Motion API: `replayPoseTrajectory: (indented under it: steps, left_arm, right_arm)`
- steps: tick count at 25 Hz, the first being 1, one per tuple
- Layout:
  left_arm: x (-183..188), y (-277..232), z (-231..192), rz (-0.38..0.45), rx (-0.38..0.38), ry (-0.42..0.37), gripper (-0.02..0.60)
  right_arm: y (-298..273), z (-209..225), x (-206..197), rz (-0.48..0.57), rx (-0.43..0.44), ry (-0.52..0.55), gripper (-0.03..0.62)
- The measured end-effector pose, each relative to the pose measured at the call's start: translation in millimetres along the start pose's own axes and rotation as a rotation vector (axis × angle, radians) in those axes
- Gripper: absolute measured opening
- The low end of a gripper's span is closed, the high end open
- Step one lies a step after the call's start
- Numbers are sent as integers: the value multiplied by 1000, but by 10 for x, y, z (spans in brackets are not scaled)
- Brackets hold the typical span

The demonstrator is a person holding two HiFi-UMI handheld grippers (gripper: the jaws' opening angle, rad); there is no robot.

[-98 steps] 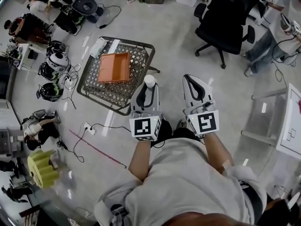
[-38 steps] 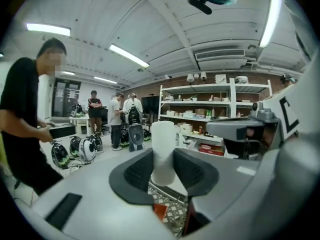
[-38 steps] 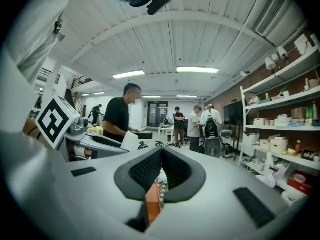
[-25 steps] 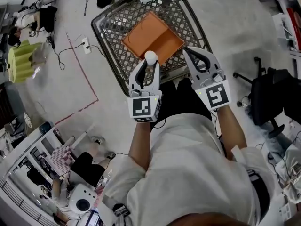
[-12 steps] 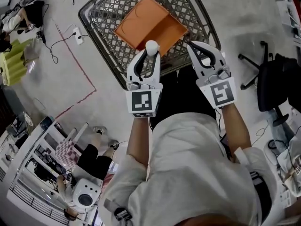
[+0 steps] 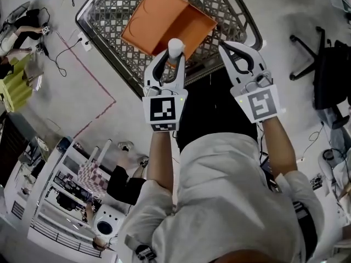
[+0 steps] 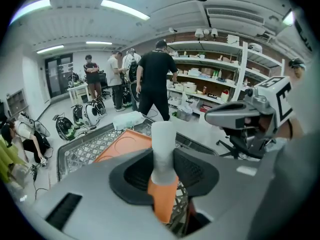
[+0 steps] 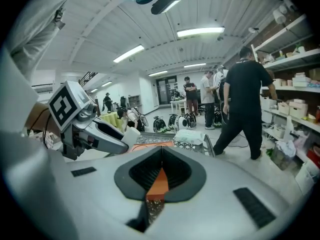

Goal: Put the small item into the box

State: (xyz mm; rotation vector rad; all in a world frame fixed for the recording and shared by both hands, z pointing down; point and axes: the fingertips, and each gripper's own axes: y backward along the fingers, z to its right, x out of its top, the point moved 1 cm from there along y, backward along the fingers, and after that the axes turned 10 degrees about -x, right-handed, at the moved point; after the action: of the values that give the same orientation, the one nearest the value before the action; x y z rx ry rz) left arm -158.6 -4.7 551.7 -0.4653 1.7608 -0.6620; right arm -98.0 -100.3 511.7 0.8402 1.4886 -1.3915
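Observation:
A small white cylinder stands upright between the jaws of my left gripper, which is shut on it. The cylinder hangs over the near edge of an open orange box lying in a wire basket. In the left gripper view the cylinder fills the gap, with the orange box beyond it. My right gripper is beside the left one, shut and holding nothing, over the basket's near rim. In the right gripper view only a sliver of orange box shows between the closed jaws.
A white packet lies at the basket's far end. A person in black stands beyond it by wall shelves, with helmets on the floor. A black office chair is at the right. A power strip with cables lies left of the basket.
The person has walked up to the basket. Over the last second both grippers moved forward, bringing the held cylinder over the orange box's near edge. Neither gripper's state changed.

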Motion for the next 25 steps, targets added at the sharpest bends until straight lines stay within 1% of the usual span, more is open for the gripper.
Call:
replayPoseTrajectory:
  steps: [3, 9, 13, 18, 22, 25]
  left_arm:
    - [-95, -81, -42, -57, -19, -5, 130]
    - [-212, -343, 6, -174, -46, -18, 130]
    - [-291, -546, -5, -240, -69, -44, 130]
    - [-427, -748, -34, -342, -96, -86, 130]
    - [-581, -897, -63, -397, -113, -87, 130]
    - [-672, -991, -69, -422, -130, -94, 130]
  right_arm:
    - [-15, 2, -88, -29, -11, -8, 3]
    - [30, 181, -223, -50, -44, -26, 3]
    - [13, 247, -363, -73, -69, -56, 3]
    - [10, 302, -450, -92, -101, -85, 3]
    - [6, 354, -579, -116, -122, -102, 3]
    - [15, 388, -664, -126, -146, -121, 3]
